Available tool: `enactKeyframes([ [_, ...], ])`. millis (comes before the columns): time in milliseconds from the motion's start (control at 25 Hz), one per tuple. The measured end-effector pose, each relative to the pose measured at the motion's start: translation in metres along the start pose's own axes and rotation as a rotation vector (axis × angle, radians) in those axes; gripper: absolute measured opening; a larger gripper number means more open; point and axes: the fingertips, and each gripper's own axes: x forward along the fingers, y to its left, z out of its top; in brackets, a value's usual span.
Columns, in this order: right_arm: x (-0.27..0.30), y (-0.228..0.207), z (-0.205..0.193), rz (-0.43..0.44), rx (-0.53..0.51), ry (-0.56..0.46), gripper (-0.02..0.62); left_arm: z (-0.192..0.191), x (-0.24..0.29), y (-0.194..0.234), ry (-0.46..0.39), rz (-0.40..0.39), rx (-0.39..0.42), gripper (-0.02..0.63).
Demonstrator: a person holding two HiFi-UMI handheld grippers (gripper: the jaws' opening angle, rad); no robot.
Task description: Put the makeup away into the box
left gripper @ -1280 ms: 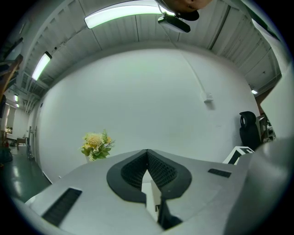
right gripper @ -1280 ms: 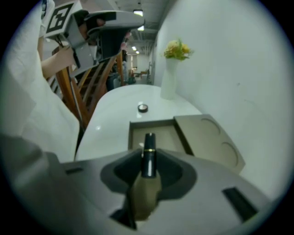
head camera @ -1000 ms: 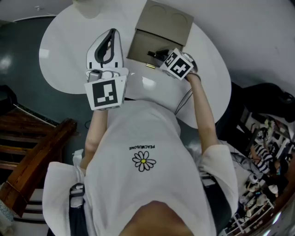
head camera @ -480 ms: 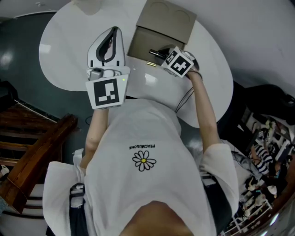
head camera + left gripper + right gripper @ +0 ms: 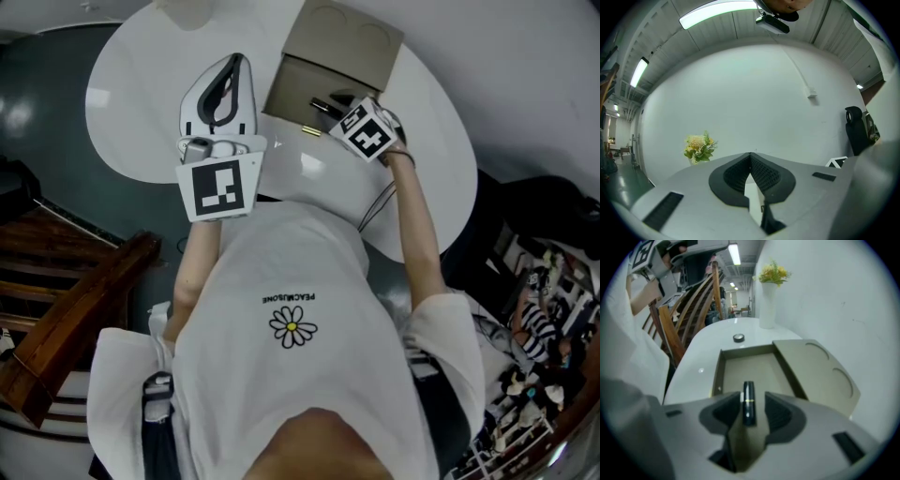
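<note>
A shallow tan box [image 5: 292, 82] lies open on the white round table [image 5: 141, 103], its lid [image 5: 349, 36] folded back. My right gripper [image 5: 330, 109] points steeply down over the box's near part. Its jaws are opening, and a black makeup tube with a gold band [image 5: 748, 403] stands between them with a gap at its right side. In the head view the tube [image 5: 320, 104] shows dark just past the marker cube. My left gripper [image 5: 233, 62] hovers level to the left of the box, jaws together, holding nothing.
A small gold piece [image 5: 307, 134] lies on the table just in front of the box. A small round dark item [image 5: 738, 337] sits beyond the box, and a white vase of flowers [image 5: 768, 305] stands at the far rim. Wooden stairs [image 5: 56, 281] are left of the table.
The right gripper has shifted only slightly over the box, with the black tube still at its tips. The left gripper has stayed where it was.
</note>
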Motion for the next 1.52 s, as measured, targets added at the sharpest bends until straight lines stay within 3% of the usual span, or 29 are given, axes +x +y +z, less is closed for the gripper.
enactKeyframes([
  [160,-0.029,-0.017,0.024,-0.086,0.091,-0.137,0.169,0.006,0.0,-0.001,-0.019,-0.007,0.009,0.018],
  [360,-0.097,-0.04,0.057,-0.267,0.24,-0.418,0.087,0.018,0.0,-0.013,-0.059,-0.038,0.034,0.018],
  [480,-0.152,-0.044,0.074,-0.422,0.292,-0.589,0.058,0.026,0.0,-0.029,-0.083,-0.084,0.109,0.018],
  [560,-0.185,-0.043,0.08,-0.544,0.306,-0.66,0.05,0.03,0.002,-0.039,-0.093,-0.115,0.115,0.018],
  [720,-0.237,-0.034,0.066,-0.74,0.419,-0.756,0.04,0.034,0.004,-0.056,-0.113,-0.169,0.112,0.018],
  [840,-0.262,-0.022,0.044,-0.82,0.533,-0.83,0.038,0.035,0.004,-0.069,-0.116,-0.207,0.118,0.018],
  [1040,-0.267,-0.008,0.019,-0.842,0.592,-0.831,0.038,0.039,0.005,-0.083,-0.133,-0.252,0.116,0.018],
  [1280,-0.274,-0.008,0.026,-0.84,0.594,-0.857,0.038,0.039,0.006,-0.079,-0.127,-0.237,0.059,0.018],
  [1400,-0.264,-0.008,0.048,-0.768,0.547,-0.829,0.038,0.035,0.008,-0.063,-0.117,-0.199,-0.007,0.018],
  [1520,-0.247,0.001,0.093,-0.638,0.47,-0.851,0.039,0.031,0.009,-0.036,-0.11,-0.132,-0.025,0.018],
])
